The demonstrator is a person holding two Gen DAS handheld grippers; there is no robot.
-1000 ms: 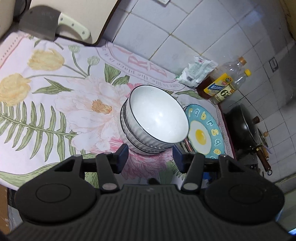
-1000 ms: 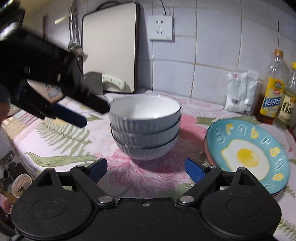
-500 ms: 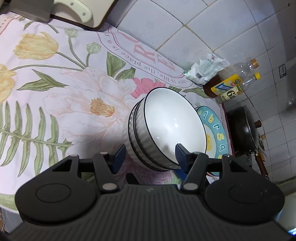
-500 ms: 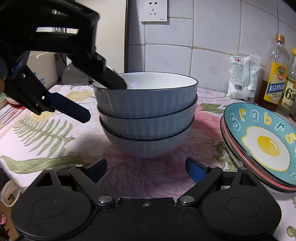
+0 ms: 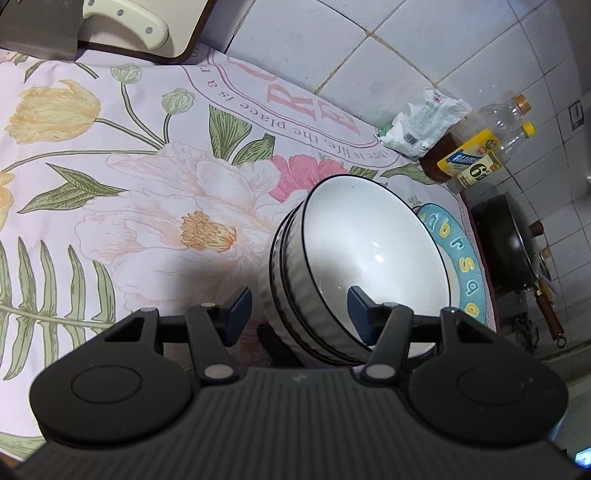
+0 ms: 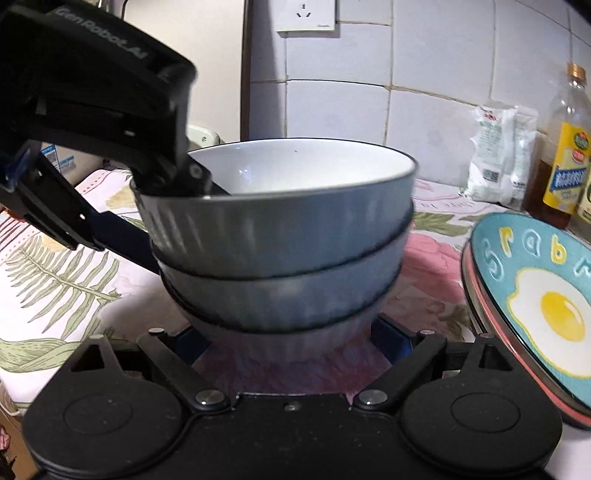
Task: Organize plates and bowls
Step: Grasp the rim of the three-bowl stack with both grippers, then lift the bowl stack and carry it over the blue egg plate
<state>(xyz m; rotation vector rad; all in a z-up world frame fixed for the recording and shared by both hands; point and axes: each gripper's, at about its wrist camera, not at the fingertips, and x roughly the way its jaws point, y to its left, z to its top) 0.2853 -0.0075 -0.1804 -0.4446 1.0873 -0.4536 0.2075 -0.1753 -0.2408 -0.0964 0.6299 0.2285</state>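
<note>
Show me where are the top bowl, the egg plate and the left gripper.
top bowl (image 6: 280,229), right wrist view, ribbed outer wall.
egg plate (image 6: 532,254), right wrist view, blue face.
left gripper (image 5: 295,314), left wrist view, between fingertips.

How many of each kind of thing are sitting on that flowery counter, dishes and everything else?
Bowls: 3, stacked
Plates: at least 2, stacked
Oil bottles: 2
White packet: 1
Cleaver: 1
Cutting board: 1
Black wok: 1
Total: 11

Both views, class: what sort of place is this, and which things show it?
Most likely a home kitchen counter: a stack of bowls beside a fried-egg plate, cooking oil bottles against a tiled wall, and a black pan nearby.
</note>
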